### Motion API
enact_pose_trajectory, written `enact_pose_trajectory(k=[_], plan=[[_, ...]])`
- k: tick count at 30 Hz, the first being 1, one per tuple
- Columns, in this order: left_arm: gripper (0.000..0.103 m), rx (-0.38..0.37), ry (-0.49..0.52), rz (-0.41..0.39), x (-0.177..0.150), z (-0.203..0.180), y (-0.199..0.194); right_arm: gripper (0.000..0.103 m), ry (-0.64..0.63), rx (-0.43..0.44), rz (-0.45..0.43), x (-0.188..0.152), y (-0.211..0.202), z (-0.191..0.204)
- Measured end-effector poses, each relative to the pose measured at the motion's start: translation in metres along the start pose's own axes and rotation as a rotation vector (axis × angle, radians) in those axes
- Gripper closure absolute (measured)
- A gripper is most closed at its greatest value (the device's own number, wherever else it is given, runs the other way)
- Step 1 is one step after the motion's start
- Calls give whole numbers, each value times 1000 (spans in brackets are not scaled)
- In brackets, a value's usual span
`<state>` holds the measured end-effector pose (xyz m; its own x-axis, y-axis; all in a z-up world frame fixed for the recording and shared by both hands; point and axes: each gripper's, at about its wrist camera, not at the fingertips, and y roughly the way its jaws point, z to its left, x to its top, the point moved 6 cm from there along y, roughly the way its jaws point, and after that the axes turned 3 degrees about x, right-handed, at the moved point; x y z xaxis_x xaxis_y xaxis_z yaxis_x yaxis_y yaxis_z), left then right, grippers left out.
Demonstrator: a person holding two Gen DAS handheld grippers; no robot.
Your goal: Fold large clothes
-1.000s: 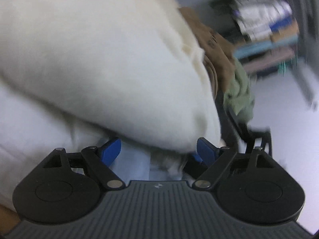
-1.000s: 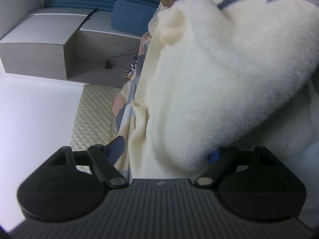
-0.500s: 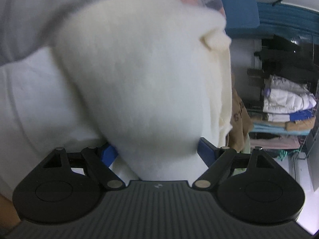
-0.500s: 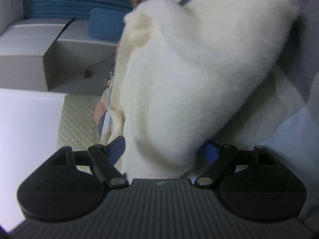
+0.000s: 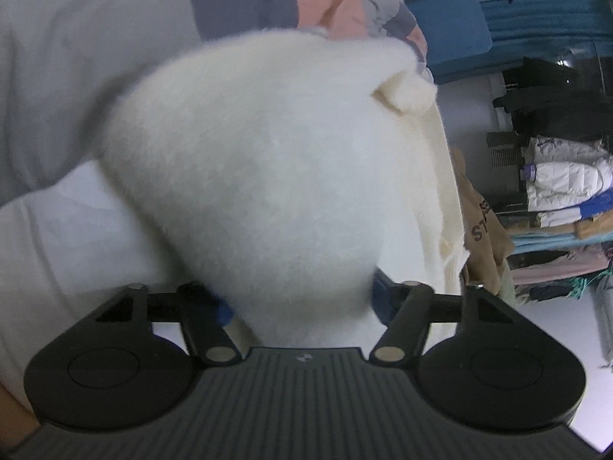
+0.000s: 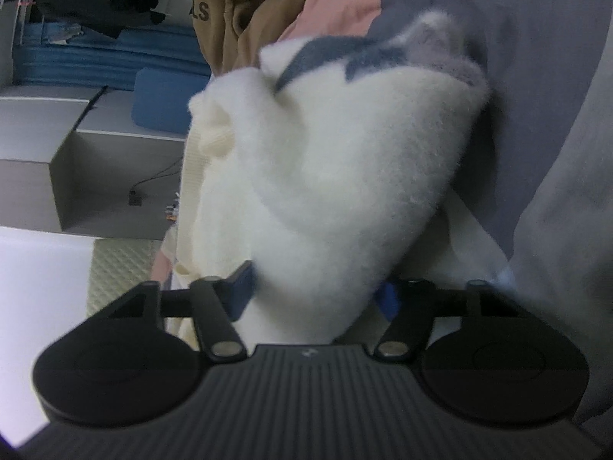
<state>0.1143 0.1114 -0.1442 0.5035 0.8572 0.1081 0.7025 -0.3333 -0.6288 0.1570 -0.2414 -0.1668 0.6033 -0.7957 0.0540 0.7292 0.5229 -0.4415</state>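
Observation:
A thick cream fleece garment (image 5: pixel 268 176) fills the left wrist view and bulges between the blue pads of my left gripper (image 5: pixel 300 303), which is shut on it. The same cream garment (image 6: pixel 337 191), with a grey-blue patch along its top edge, sits between the blue pads of my right gripper (image 6: pixel 316 297), also shut on it. Both hold it lifted, close to the cameras. The fingertips are mostly hidden by fleece.
A person's grey top (image 6: pixel 536 115) is close behind the garment. A tan garment (image 6: pixel 245 11) and pink-patterned cloth (image 5: pixel 345 7) hang nearby. Shelves of folded clothes (image 5: pixel 555 199) stand right. A grey cabinet (image 6: pixel 57 161) and white table surface (image 6: pixel 38 287) lie left.
Both grippers have swung with the garment: the left view turned from the floor toward the shelves, and the fleece bunched up higher in front of both cameras.

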Motion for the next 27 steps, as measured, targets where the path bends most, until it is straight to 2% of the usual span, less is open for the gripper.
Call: enact_pose_trajectory(k=[1,3,5,10,15,22,27], plan=[[43,4,14,-3,0,-2,-1,47,-18,-3,-1,-1,-1,2],[50,4,43,-15,1,-4,-3,60,-57,-5,1,-2,-2,6],[58,-5,65,-30,-1,-7,-6,65,-101,-9,-4,-1,-2,11],[67,-31,119,-64,-7,-17,-21,72,-216,6,-28,-4,-14,27],[70,-84,195,-99,-15,-35,-56,73,-332,43,-55,-6,-35,52],[70,-154,299,-114,-43,-63,-118,73,-389,95,-65,-12,-82,76],[70,-169,319,-99,-63,-63,-137,72,-435,91,-48,-20,-111,80]])
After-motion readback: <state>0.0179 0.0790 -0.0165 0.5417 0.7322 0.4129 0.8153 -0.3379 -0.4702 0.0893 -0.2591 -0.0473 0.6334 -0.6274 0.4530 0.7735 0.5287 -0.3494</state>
